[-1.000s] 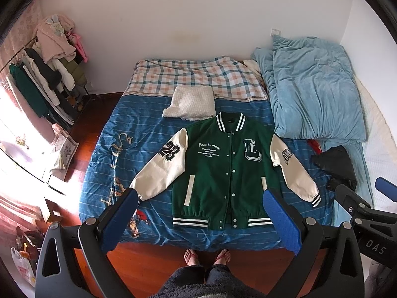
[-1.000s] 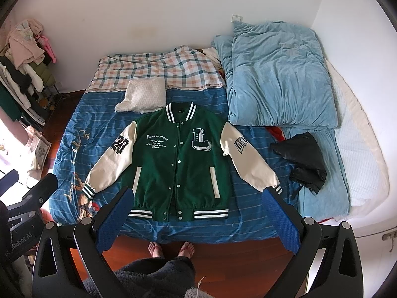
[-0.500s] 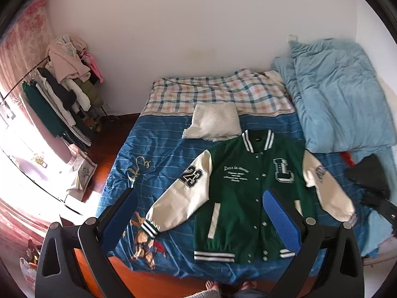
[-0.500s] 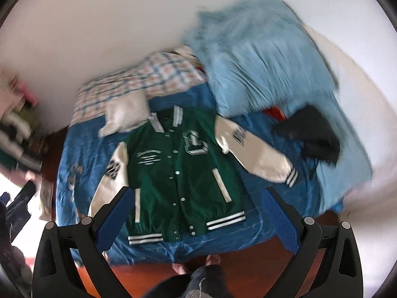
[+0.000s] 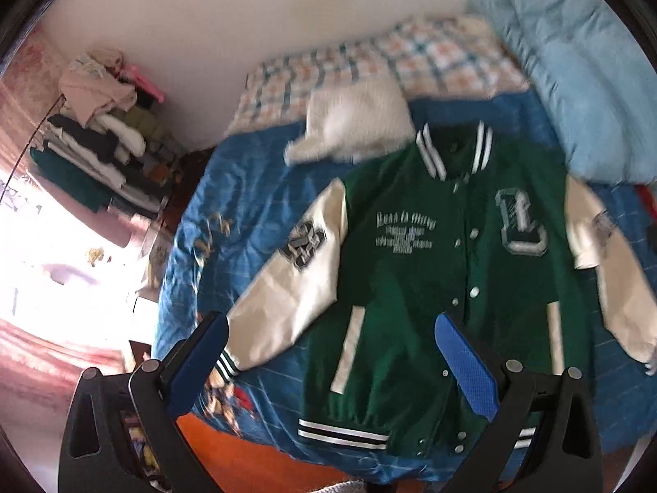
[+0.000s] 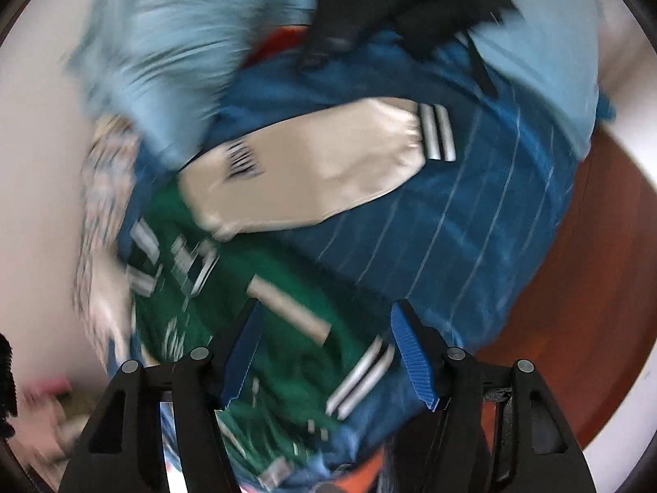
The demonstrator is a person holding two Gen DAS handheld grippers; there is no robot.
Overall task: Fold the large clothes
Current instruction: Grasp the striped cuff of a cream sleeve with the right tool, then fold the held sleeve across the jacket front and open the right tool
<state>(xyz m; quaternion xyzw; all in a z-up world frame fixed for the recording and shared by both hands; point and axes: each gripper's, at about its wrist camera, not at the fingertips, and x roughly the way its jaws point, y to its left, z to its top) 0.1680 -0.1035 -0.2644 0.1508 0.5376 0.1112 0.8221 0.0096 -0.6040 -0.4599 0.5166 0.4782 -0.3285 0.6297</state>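
A green varsity jacket [image 5: 419, 271] with cream sleeves lies flat, front up, on the blue striped bedspread [image 5: 242, 213]. My left gripper [image 5: 332, 324] hangs open above its lower left part, with the cream sleeve's cuff [image 5: 228, 363] by its left finger; nothing is between the pads. In the blurred right wrist view the picture is rolled. The right gripper [image 6: 324, 316] hovers over the jacket's [image 6: 230, 300] striped hem corner [image 6: 361, 374]; its jaws are closing and they press on nothing. The other cream sleeve [image 6: 312, 172] lies beyond.
A white knitted cushion [image 5: 353, 123] and a plaid blanket [image 5: 390, 57] lie past the collar. A light blue duvet [image 5: 575, 82] is piled at the right, with a black garment [image 6: 394, 4] near it. A rack of clothes [image 5: 98, 139] stands left. Red-brown floor [image 6: 575, 308] borders the bed.
Both grippers have dropped closer to the jacket, which now fills more of each view. The right wrist view has rolled hard and its fingers stand narrower than before.
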